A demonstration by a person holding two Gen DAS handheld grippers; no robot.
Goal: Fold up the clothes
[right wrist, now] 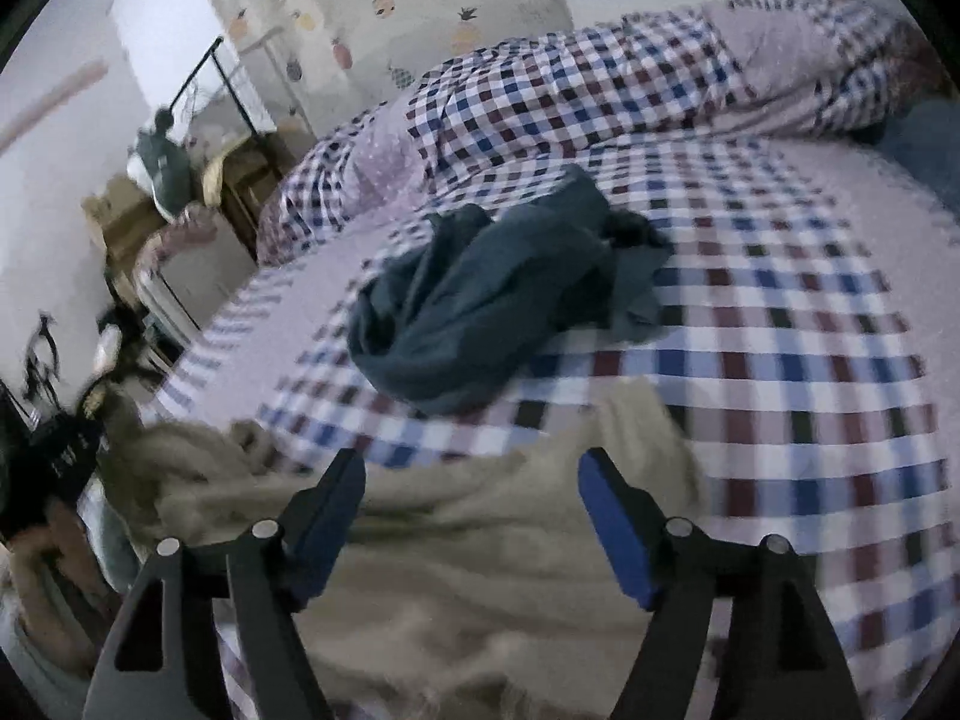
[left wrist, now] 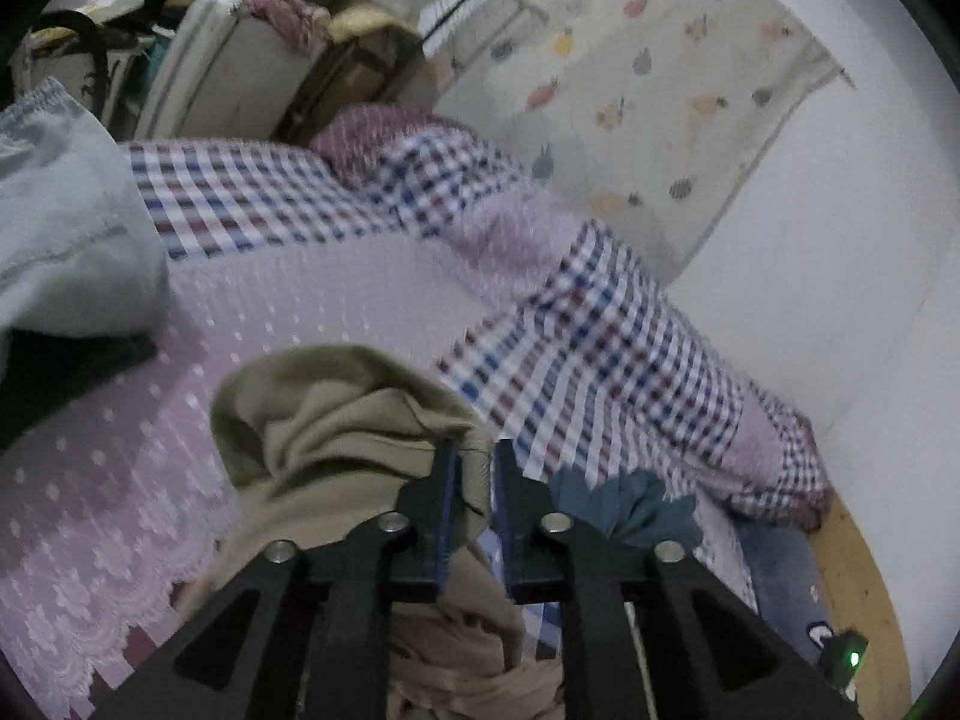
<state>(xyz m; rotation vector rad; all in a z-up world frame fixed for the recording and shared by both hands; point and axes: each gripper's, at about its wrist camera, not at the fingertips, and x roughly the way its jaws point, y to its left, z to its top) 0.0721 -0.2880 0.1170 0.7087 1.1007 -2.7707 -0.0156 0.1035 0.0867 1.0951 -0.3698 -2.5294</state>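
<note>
The beige garment (left wrist: 336, 420) lies bunched on the bed, and everything else is placed here in relation to it. In the left wrist view the left gripper (left wrist: 477, 450) has its jaws drawn nearly together on a fold of that beige cloth, which sits pinched in the narrow gap between the blue pads (left wrist: 450, 516) and hangs down below them. In the right wrist view the same beige garment (right wrist: 480, 570) spreads flat and wrinkled across the near edge of the bed, and the right gripper (right wrist: 471, 462) hovers over it with its jaws spread wide and nothing between them; the picture is blurred there, so whether the fingertips touch the cloth is hard to say. Just beyond the beige garment lies a crumpled dark teal garment (right wrist: 492, 294), resting on the checked bedsheet (right wrist: 780, 360) and apart from the beige one. A corner of that teal garment (left wrist: 624, 501) shows just right of the left gripper. Farther behind the beige garment, a checked quilt (right wrist: 570, 90) is heaped along the far side of the bed. To the left of the beige garment in the left wrist view lie a pale pink dotted cover (left wrist: 288, 294) and a light grey-blue cloth (left wrist: 66, 222).
</note>
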